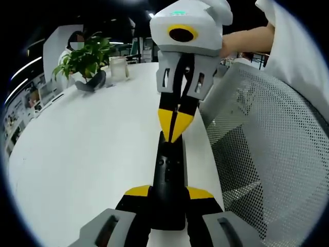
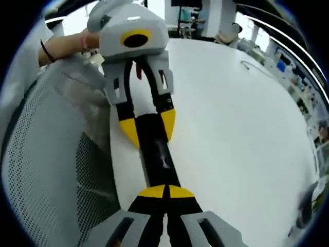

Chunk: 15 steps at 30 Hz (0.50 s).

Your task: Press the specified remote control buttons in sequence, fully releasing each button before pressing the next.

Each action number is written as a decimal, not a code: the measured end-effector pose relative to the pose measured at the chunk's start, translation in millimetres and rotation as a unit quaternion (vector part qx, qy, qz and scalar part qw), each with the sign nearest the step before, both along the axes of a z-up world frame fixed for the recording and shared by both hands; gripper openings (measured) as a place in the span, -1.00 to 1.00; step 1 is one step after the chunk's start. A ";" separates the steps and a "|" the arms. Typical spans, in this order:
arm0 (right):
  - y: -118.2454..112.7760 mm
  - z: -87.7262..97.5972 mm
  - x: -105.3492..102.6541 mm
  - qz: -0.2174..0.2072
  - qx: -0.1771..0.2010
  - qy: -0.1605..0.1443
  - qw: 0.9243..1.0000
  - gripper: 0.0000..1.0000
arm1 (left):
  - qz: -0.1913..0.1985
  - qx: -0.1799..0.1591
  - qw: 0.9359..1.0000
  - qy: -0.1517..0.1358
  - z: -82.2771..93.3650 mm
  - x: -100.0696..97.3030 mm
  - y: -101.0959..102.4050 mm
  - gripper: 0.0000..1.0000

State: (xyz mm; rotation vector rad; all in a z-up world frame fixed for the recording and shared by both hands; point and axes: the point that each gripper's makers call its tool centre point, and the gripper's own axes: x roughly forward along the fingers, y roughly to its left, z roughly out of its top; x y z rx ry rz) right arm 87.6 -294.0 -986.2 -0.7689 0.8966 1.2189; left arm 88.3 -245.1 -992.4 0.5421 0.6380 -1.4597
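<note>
Gripped at its near end by the left gripper [image 1: 168, 198], the remote [image 1: 170, 177] lies on the white table [image 1: 87, 149] near its edge. Right gripper [image 1: 175, 126] has its fingers pressed together, tips on the remote's far end. Beside the table stands a mesh chair [image 1: 267, 154]; farther off, a plant [image 1: 85, 59] and a jar [image 1: 119, 68].

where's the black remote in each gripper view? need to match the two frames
Left gripper view: remote lies bottom centre, clamped between the left gripper's jaws, its far end under the right gripper's closed tips.
Right gripper view: remote runs up the centre, from the right gripper to the left gripper.
Shared landmark: white table.
</note>
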 end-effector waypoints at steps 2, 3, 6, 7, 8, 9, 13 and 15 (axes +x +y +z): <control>0.5 -0.4 -0.2 0.010 -0.009 -0.004 1.000 -1.00 | -0.001 0.000 1.000 -0.001 0.0 -0.2 -0.1 -0.51; 0.7 -0.7 -0.3 0.017 -0.014 -0.007 1.000 -1.00 | 0.000 0.000 1.000 0.000 0.0 -0.2 0.0 -0.51; 1.1 -1.6 0.3 0.033 -0.027 -0.012 0.999 -1.00 | -0.001 0.001 1.000 -0.001 0.0 -0.3 0.2 -0.51; 1.1 -1.6 0.6 0.034 -0.028 -0.011 0.999 -1.00 | -0.001 0.001 1.000 -0.001 -0.1 -0.3 0.3 -0.51; 0.9 -1.5 0.8 0.036 -0.030 -0.011 0.999 -1.00 | -0.001 0.001 1.000 -0.001 -0.1 -0.3 0.4 -0.51; 0.9 -1.4 0.8 0.036 -0.030 -0.010 0.999 -1.00 | -0.001 0.002 1.000 -0.001 -0.1 -0.4 0.5 -0.51; -0.1 -0.4 1.1 0.020 -0.011 0.006 1.000 -1.00 | -0.001 0.002 1.000 -0.002 -0.1 -0.7 0.6 -0.51; 0.5 1.1 1.2 0.000 0.010 0.020 1.000 -1.00 | -0.001 0.002 1.000 -0.002 0.0 -0.8 0.7 -0.51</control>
